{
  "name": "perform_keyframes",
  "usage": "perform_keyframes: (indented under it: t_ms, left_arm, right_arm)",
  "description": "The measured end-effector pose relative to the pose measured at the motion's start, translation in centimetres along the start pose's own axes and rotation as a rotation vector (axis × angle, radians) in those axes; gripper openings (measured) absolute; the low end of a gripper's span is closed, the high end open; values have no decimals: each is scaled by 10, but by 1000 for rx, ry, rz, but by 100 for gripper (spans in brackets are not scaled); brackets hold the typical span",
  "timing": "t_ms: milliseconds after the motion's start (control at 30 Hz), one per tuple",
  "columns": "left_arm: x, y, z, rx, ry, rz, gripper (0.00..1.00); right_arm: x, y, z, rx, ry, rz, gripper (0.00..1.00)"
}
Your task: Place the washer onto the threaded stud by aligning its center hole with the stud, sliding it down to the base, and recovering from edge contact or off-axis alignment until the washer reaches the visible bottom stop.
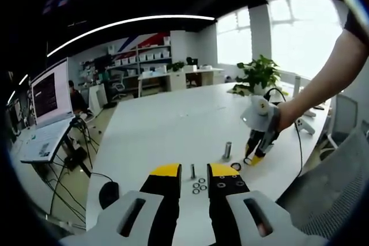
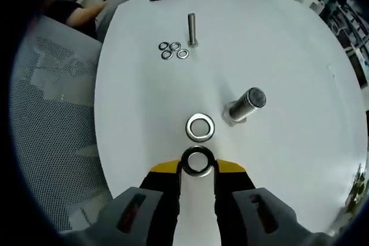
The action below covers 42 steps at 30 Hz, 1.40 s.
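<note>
My right gripper is shut on a large steel washer, holding it flat by its rim just above the white table. A second large washer lies on the table just ahead of it. The thick threaded stud stands a little further on and to the right. In the left gripper view the right gripper, held by a person's hand, hovers right of the thick stud, with a washer lying nearby. My left gripper is open and holds nothing, low over the table's near edge.
A thin stud stands with several small washers beside it; the thin stud sits just ahead of my left jaws. Mesh chairs flank the table. A black mouse, a laptop and a potted plant surround it.
</note>
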<state>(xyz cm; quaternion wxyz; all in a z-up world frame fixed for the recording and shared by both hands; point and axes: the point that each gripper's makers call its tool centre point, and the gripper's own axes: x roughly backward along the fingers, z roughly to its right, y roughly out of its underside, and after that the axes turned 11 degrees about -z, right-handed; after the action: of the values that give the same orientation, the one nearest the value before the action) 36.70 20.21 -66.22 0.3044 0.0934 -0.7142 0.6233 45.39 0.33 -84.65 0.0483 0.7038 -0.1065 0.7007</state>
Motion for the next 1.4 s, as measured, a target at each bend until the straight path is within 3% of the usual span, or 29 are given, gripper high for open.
perform_keyframes:
  t_ms: [500, 833, 1067, 1400]
  left_arm:
    - [0, 0, 0, -3, 1, -2, 16]
    - [0, 0, 0, -4, 0, -1, 16]
    - [0, 1, 1, -3, -1, -2, 16]
    - [0, 1, -1, -1, -4, -4, 16]
  right_arm:
    - [41, -22, 19, 3, 57, 105, 22]
    - [61, -42, 33, 33, 88, 129, 22]
    - [64, -61, 44, 70, 101, 121, 23]
    - [50, -60, 45, 95, 81, 71, 23]
